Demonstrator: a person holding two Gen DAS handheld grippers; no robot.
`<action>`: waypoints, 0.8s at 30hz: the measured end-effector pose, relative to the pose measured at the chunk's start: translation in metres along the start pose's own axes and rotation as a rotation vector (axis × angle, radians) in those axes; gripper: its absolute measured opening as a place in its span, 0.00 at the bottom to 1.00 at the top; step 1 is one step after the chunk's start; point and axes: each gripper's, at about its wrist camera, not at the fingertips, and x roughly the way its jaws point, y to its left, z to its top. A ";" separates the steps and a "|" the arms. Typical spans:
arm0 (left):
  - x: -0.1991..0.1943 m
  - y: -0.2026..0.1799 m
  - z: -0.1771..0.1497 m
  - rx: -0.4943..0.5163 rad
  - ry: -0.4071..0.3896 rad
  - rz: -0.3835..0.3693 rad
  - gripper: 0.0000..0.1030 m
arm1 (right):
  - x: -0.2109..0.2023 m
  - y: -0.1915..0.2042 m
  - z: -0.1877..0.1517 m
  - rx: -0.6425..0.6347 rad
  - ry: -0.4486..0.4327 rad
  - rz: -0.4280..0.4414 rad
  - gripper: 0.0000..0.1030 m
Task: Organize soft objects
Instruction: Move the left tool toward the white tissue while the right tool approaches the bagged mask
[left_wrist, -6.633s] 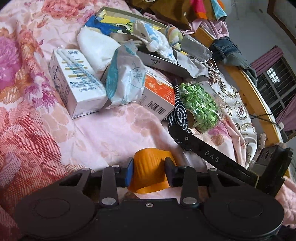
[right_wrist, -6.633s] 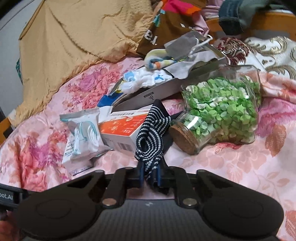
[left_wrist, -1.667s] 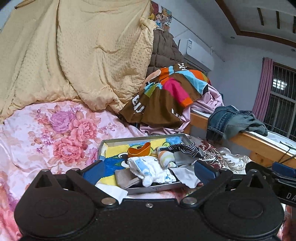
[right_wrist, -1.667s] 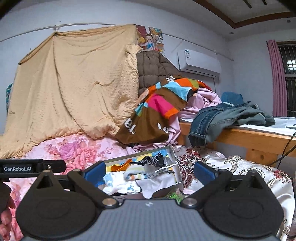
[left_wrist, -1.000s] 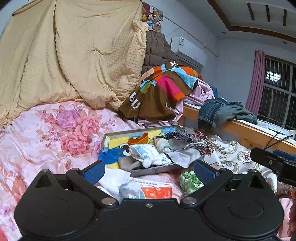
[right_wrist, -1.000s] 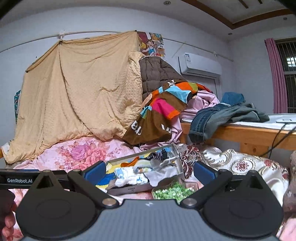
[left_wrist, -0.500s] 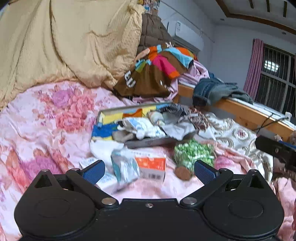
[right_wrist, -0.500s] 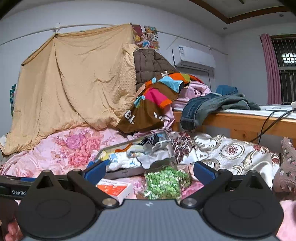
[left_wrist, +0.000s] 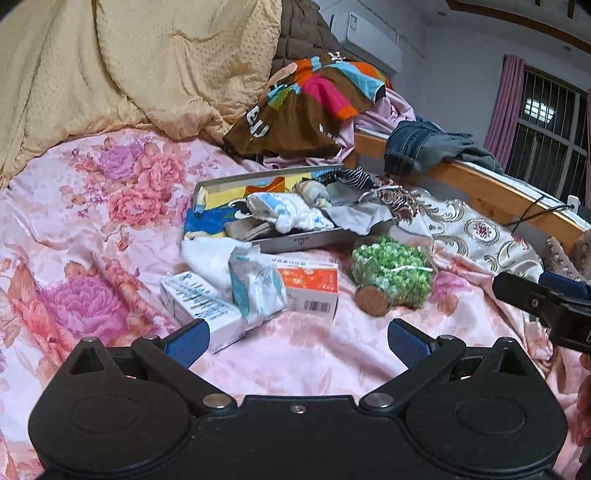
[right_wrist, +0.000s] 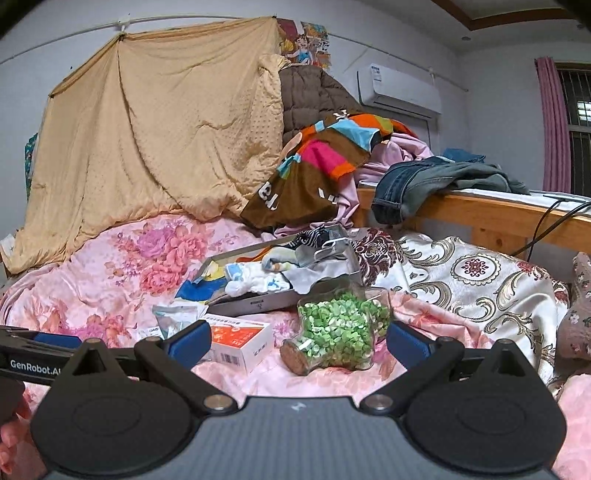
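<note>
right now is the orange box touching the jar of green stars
Apart. In the left wrist view a strip of pink bedsheet shows between the orange box and the jar, cork end included; the right wrist view shows the same gap.

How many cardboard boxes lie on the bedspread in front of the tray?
2: a white box at the left and an orange-and-white box beside the jar. Others may hide under the packets.

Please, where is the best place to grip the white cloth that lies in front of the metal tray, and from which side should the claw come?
Probably the raised fold of the white cloth, approached from above on its left side. It lies loose and crumpled on the bedspread; the plastic packet covers its right part.
</note>
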 end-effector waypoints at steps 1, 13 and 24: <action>-0.001 0.002 -0.001 0.004 0.004 0.002 0.99 | 0.000 0.001 -0.001 -0.003 0.003 0.001 1.00; -0.003 0.022 -0.011 -0.049 0.033 0.036 0.99 | 0.005 0.001 -0.005 0.002 0.041 0.017 1.00; -0.001 0.026 -0.011 -0.038 0.034 0.040 0.99 | 0.010 0.005 -0.009 -0.013 0.069 0.029 1.00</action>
